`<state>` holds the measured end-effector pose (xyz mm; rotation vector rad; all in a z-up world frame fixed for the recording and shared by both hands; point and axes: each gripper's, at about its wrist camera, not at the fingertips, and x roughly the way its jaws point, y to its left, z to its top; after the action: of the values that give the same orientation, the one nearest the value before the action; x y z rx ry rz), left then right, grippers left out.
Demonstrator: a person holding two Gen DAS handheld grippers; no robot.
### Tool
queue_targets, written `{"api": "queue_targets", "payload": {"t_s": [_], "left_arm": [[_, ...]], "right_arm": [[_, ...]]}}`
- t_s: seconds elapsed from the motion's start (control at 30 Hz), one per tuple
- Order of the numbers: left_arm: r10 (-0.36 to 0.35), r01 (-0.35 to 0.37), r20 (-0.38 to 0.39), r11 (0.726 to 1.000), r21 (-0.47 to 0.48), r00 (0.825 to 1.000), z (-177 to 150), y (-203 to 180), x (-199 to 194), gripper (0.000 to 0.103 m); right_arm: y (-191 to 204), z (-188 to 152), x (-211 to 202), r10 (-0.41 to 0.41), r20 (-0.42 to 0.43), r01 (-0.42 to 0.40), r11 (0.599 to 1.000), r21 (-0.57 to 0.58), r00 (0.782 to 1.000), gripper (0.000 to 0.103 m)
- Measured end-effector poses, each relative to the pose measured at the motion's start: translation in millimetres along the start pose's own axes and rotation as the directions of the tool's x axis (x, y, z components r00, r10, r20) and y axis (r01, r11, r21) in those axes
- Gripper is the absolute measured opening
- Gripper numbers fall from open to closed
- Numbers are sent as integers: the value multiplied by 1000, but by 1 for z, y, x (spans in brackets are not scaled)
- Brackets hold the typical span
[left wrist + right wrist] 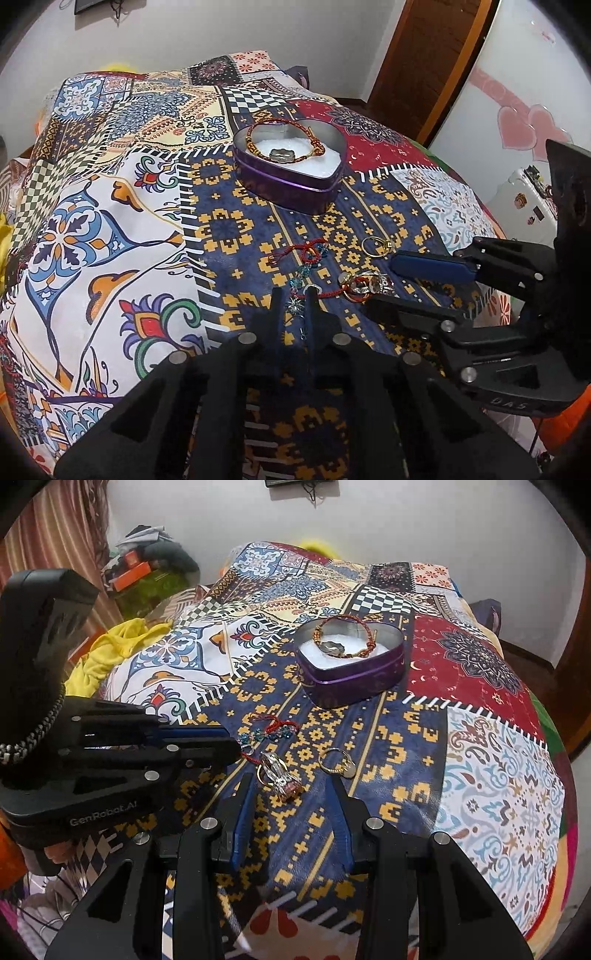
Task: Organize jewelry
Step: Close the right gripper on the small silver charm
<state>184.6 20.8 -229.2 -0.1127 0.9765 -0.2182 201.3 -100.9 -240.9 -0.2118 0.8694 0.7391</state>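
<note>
1. The left gripper (293,295) is clenched on a beaded chain (300,295) lying on the patchwork bedspread (110,206).
2. The right gripper (291,786) is held released, its jaws apart on either side of a cluster of rings (279,775); contact cannot be made out.
3. A gold ring (334,762) is seen just beside the cluster.
4. A purple heart-shaped tin (291,181) is set further back, with a braided bracelet (284,138) draped over its rim.

Even, moderately bright indoor light, soft shadows. Mild glare inside the tin (334,146). Strong fisheye bending, dark vignette at corners. Slight softness overall; bedspread (498,775) pattern readable.
</note>
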Motion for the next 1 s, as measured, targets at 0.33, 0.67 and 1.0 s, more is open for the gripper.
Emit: {"api": "queue_targets", "payload": {"t_s": [0.33,0.67,1.0], "left_arm": [[16,-16,42,1000,-2,999,4,2,-17,9],[26,-27,84,1000,13,996,10,-4,-35,9],[31,-34,160,999,18,987,30,-6,-58,9]], "right_arm": [[-2,-1,2,-2,20,2,1000,2,1000,15],[-5,5,-22,-34,65,32,999,26,997,15],[-13,24,-49,-63,155,55,997,59,986,15]]}}
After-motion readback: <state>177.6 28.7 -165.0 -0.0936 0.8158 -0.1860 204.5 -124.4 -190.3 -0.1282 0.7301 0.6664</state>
